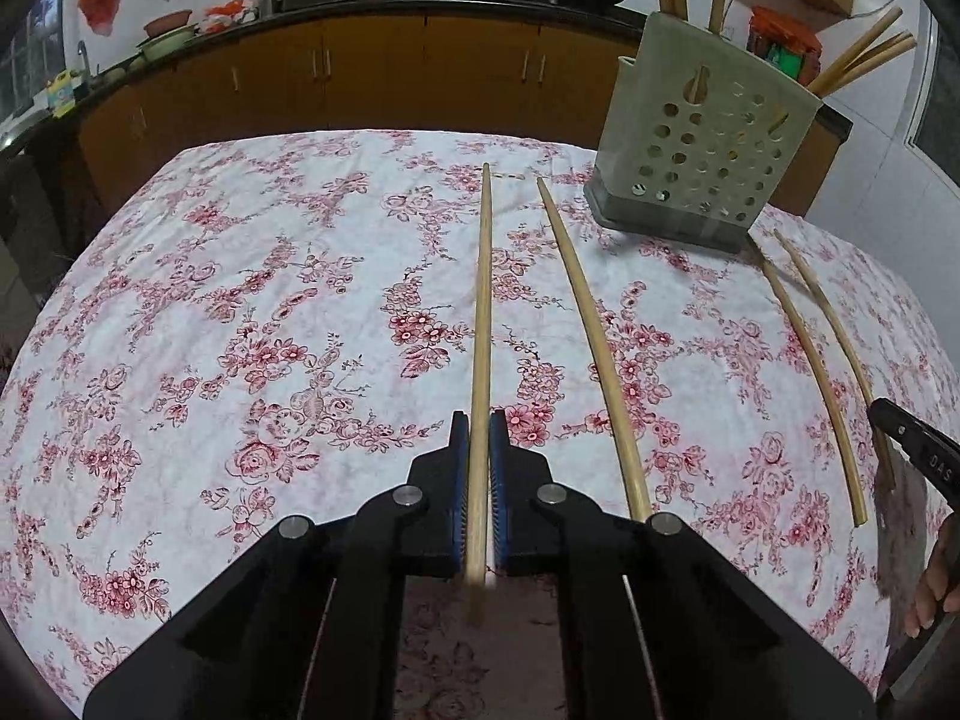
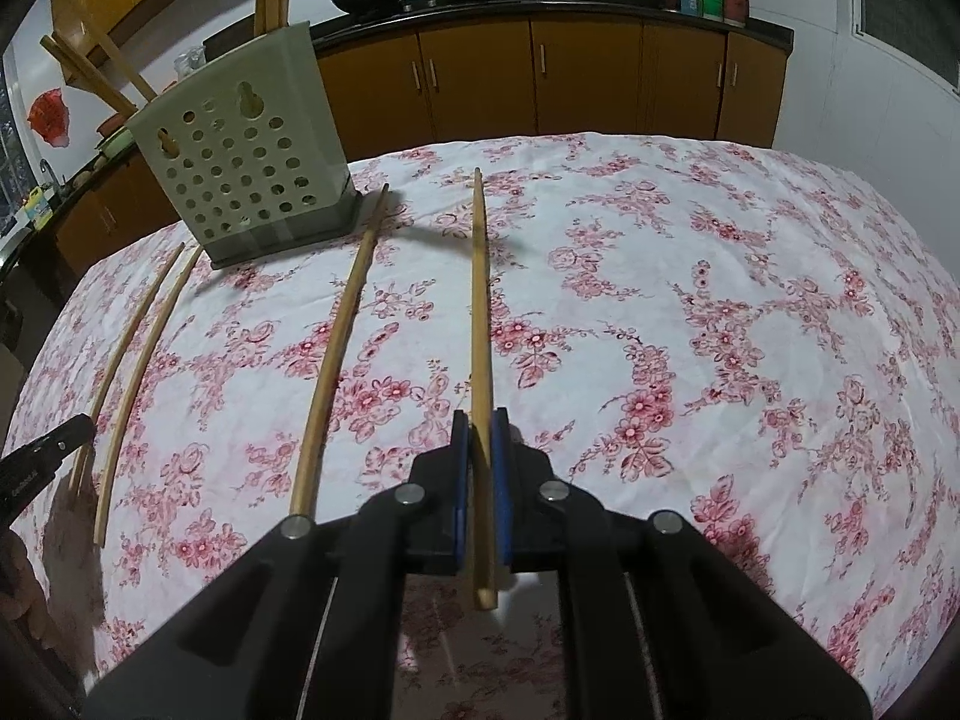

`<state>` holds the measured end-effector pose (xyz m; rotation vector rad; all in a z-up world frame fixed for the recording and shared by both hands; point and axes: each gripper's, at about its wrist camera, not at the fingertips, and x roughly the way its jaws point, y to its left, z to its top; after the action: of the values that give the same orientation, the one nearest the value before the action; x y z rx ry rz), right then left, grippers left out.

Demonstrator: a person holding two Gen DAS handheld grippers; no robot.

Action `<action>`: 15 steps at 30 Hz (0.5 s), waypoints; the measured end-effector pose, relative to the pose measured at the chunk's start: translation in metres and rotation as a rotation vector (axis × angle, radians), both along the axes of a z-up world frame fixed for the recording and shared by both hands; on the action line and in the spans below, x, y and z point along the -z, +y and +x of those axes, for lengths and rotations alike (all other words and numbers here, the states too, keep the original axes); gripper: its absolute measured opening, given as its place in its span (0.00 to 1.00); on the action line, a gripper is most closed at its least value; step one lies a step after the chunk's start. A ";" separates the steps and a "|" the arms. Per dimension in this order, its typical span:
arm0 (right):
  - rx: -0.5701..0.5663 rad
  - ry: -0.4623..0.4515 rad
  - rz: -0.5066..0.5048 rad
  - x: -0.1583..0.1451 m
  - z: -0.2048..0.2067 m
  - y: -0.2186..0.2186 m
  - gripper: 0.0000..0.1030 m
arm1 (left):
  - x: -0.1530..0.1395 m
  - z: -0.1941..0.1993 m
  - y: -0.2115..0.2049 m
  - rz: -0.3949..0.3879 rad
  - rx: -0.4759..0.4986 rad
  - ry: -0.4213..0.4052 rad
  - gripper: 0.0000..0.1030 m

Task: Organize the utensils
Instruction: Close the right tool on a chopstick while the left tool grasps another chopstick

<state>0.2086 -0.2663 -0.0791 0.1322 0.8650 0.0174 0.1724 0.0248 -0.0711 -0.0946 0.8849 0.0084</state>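
Observation:
My left gripper (image 1: 479, 420) is shut on a wooden chopstick (image 1: 483, 312) that points away over the table. My right gripper (image 2: 480, 420) is shut on another wooden chopstick (image 2: 479, 300). In the left wrist view a loose chopstick (image 1: 591, 336) lies just right of the held one, and two more (image 1: 816, 372) lie further right. In the right wrist view one loose chopstick (image 2: 339, 336) lies left of the held one and two more (image 2: 141, 348) at far left. A grey perforated utensil holder (image 1: 702, 144) (image 2: 240, 162) stands at the back with several chopsticks in it.
The table carries a white cloth with red flowers (image 1: 240, 300) (image 2: 720, 300). Behind it runs a counter with orange cabinets (image 1: 372, 72) (image 2: 588, 72), woks and pots on top. The other gripper's tip shows at each view's edge (image 1: 912, 438) (image 2: 48, 450).

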 end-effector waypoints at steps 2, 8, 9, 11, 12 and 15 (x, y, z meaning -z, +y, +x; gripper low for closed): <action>-0.006 -0.002 -0.001 0.000 -0.001 0.002 0.12 | 0.000 -0.001 0.001 -0.007 0.001 0.000 0.08; -0.010 -0.006 -0.003 0.002 -0.004 0.004 0.12 | 0.000 -0.001 0.002 -0.019 0.002 -0.001 0.08; -0.011 -0.006 -0.006 0.001 -0.004 0.004 0.11 | 0.000 -0.001 0.002 -0.019 0.001 -0.001 0.08; -0.011 -0.006 -0.009 0.001 -0.005 0.004 0.11 | 0.000 -0.001 0.001 -0.015 0.004 0.000 0.08; -0.011 -0.005 -0.007 0.001 -0.005 0.003 0.11 | 0.000 -0.002 0.001 -0.011 0.006 0.000 0.08; -0.012 -0.004 -0.007 0.001 -0.006 0.003 0.11 | 0.000 -0.003 -0.001 0.000 0.016 0.001 0.08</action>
<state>0.2027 -0.2635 -0.0802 0.1205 0.8615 0.0257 0.1694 0.0234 -0.0707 -0.0876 0.8868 -0.0065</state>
